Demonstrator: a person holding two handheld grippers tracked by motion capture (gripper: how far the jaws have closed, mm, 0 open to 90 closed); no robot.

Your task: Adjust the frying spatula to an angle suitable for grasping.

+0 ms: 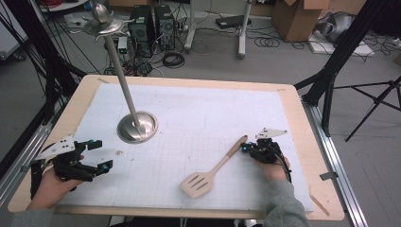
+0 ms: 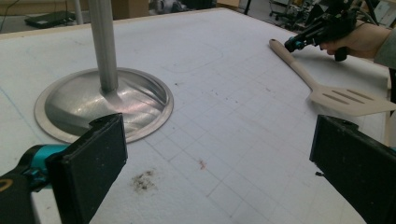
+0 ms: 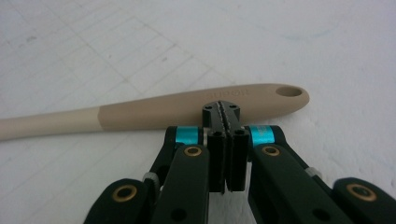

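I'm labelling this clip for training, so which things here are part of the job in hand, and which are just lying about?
In the job:
- slotted spatula, flat on the mat
- right hand-held gripper, jaws shut, tips at the spatula's handle end

Just about:
- metal stand with its tall pole
- left hand-held gripper, open, holding nothing
- computer towers and cardboard boxes on the floor

Between the left gripper [image 2: 219,158]'s wide-apart jaws lies bare gridded mat [image 2: 233,140]; a metal stand base [image 2: 70,105] sits beyond the left jaw, a slotted spatula [image 2: 327,91] beyond the right.
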